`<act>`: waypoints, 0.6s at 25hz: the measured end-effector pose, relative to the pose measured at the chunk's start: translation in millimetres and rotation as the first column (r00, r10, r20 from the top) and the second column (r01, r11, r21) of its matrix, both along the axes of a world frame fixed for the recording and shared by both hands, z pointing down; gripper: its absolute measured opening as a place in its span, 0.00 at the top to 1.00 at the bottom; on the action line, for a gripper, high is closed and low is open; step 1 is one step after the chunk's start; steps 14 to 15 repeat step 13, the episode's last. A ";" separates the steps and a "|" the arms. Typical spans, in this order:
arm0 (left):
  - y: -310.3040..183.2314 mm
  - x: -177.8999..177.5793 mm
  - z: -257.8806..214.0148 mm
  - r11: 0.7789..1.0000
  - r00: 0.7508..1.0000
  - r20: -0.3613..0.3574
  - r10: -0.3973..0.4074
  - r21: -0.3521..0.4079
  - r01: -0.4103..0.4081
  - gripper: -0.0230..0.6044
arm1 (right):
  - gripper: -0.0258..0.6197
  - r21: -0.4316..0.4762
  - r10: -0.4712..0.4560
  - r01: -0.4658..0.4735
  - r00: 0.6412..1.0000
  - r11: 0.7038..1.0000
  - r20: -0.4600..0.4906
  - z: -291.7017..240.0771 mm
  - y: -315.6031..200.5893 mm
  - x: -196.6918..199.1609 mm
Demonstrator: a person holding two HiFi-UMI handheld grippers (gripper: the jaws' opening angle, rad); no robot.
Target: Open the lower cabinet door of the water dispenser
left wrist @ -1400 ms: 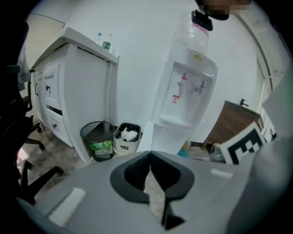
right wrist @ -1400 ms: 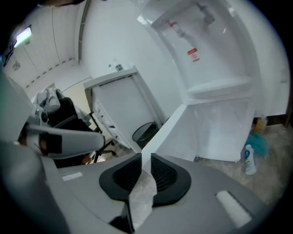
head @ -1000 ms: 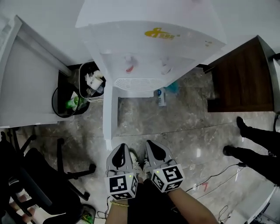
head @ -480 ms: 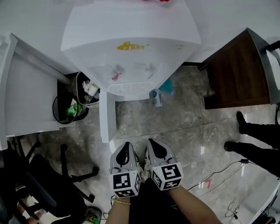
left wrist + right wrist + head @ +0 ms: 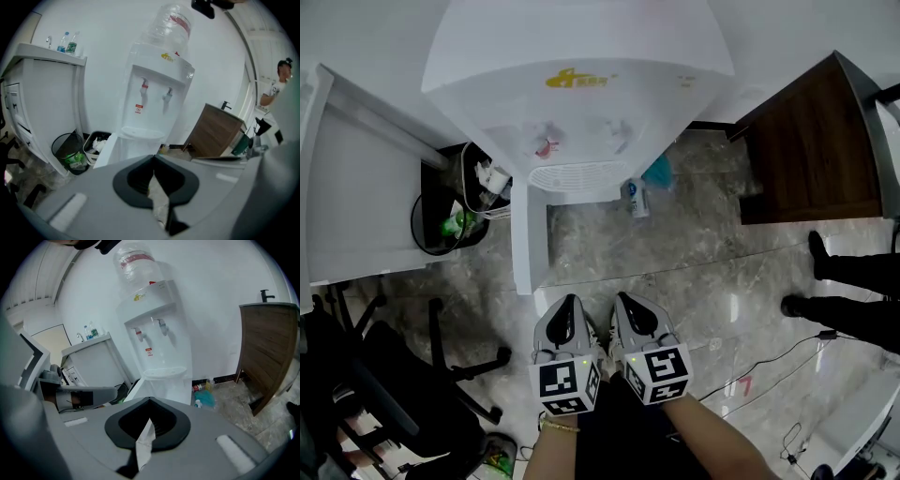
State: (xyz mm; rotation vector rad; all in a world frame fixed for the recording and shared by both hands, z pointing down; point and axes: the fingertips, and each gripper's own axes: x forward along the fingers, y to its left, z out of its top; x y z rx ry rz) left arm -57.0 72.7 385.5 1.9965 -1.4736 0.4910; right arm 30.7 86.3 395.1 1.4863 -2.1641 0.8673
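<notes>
At the top of the head view, against the white wall: tall white plastic water dispenser [image 5: 581,84], clear water bottle [image 5: 168,26] seated on top. Under its drip tray, flat white lower cabinet door [image 5: 528,239], already swung out at the dispenser's left side as seen there. Stands roughly square to the front, edge-on from above, and points down the grey marbled floor [image 5: 694,272] toward the grippers. Shows in both gripper views too, as a white panel slanting out from the dispenser's base.

Low in the head view, side by side and well apart from the door: grey left gripper [image 5: 568,304] and grey right gripper [image 5: 624,302], marker cubes nearest the forearms. Jaws of both pressed together tip to tip, nothing held. Touch neither door nor dispenser.

Judged from this: opening step done, or all but done, with the cabinet front uncovered. Next move, if any, a small one. Reach forward with the left gripper, set the closed tips against the door's free edge and nudge it wider. Mind the round black wire bin [image 5: 441,220] and the white bin full of rubbish [image 5: 492,178], both just beyond the door on that side. Otherwise, leave the door as it stands.
</notes>
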 end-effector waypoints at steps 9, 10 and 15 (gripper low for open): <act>1.1 4.9 -5.9 1.000 1.000 -0.004 0.008 0.007 -0.008 0.95 | 0.96 0.015 0.003 -0.003 1.000 1.000 0.009 -8.3 -6.2 -0.4; 0.8 5.4 -6.1 1.000 1.000 -0.004 0.010 0.007 -0.010 0.95 | 0.96 0.017 0.001 -0.002 1.000 1.000 0.009 -8.9 -7.2 -1.1; -1.2 6.8 -6.6 1.000 1.000 -0.006 0.011 0.009 -0.011 0.95 | 0.96 0.025 -0.006 0.006 1.000 1.000 0.009 -10.6 -11.2 -3.7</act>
